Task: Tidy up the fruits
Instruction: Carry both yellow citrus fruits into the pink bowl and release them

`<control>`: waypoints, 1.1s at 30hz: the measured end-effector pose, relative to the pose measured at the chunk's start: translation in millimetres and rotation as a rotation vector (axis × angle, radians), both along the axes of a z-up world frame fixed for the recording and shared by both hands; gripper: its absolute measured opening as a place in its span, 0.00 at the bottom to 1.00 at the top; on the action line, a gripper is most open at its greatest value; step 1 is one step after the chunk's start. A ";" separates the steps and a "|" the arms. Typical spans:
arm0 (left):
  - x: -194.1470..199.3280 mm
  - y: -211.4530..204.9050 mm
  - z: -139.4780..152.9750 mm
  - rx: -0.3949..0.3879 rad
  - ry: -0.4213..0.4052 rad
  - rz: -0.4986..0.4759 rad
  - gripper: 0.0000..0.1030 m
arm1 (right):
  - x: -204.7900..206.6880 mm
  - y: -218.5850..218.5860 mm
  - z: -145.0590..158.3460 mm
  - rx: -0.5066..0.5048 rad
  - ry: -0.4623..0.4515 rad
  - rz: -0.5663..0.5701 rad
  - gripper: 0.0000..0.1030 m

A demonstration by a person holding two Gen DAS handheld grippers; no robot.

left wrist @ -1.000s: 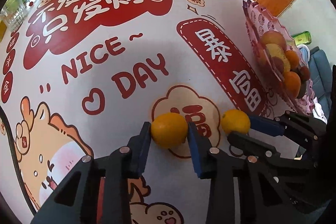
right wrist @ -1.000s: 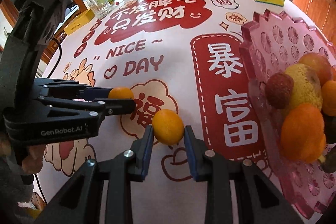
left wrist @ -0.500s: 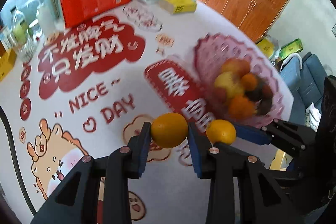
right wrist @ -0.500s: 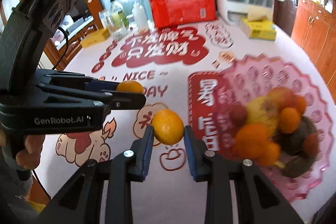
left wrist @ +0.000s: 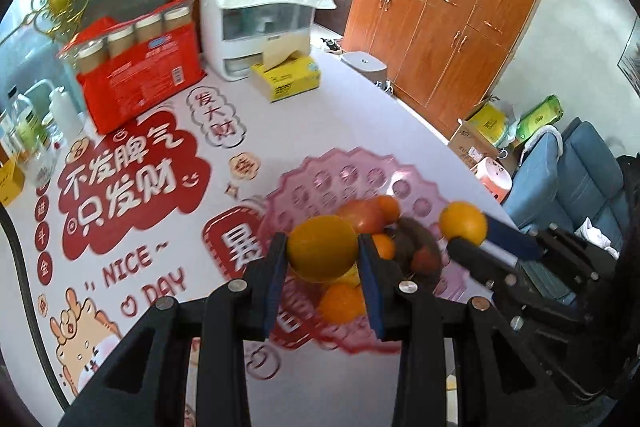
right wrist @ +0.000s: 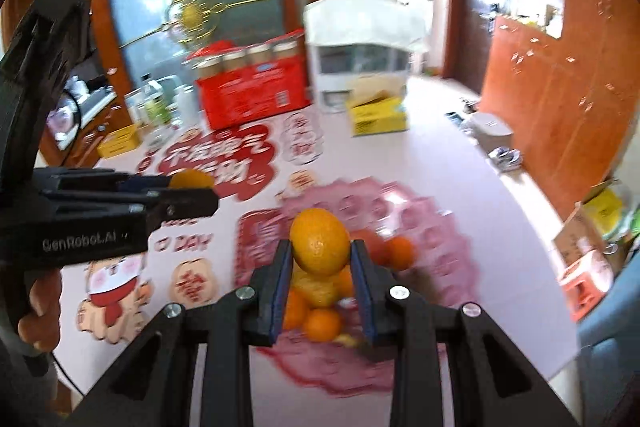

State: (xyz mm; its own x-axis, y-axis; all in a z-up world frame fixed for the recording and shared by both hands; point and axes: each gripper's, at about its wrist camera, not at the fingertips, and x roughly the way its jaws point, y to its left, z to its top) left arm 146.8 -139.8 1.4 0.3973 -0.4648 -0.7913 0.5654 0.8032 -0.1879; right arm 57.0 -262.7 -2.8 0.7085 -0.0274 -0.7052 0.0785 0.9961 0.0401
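My left gripper [left wrist: 322, 251] is shut on an orange [left wrist: 322, 247] and holds it in the air above the pink fruit plate [left wrist: 352, 171]. My right gripper [right wrist: 320, 255] is shut on a second orange [right wrist: 319, 241], also held above the pink plate [right wrist: 436, 227]. The plate holds several oranges and other fruits, partly hidden behind the held oranges. The right gripper with its orange [left wrist: 464, 223] shows at the right of the left wrist view. The left gripper with its orange [right wrist: 192, 179] shows at the left of the right wrist view.
The table has a white cloth with red print [left wrist: 132, 179]. At its far end stand a red pack of cups [left wrist: 140, 75], a white dispenser box [left wrist: 266, 15], a yellow tissue box [left wrist: 288, 77] and bottles [left wrist: 28, 139]. Wooden cabinets [left wrist: 460, 15] and a blue sofa [left wrist: 576, 187] lie beyond.
Both grippers have lifted their oranges off the table and carried them right, over the pink plate. Both stay shut on the fruit.
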 end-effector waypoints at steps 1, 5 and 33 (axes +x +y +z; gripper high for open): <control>0.6 -5.3 -0.5 0.005 0.001 0.001 0.32 | 1.8 -7.4 2.9 -0.013 0.000 -0.015 0.29; 8.5 -36.7 -12.7 0.066 0.008 0.019 0.32 | 12.5 -35.4 2.6 -0.030 0.029 -0.073 0.29; 31.6 -77.2 -96.7 0.260 0.118 0.100 0.33 | 63.0 -70.8 -74.3 0.042 0.238 -0.045 0.29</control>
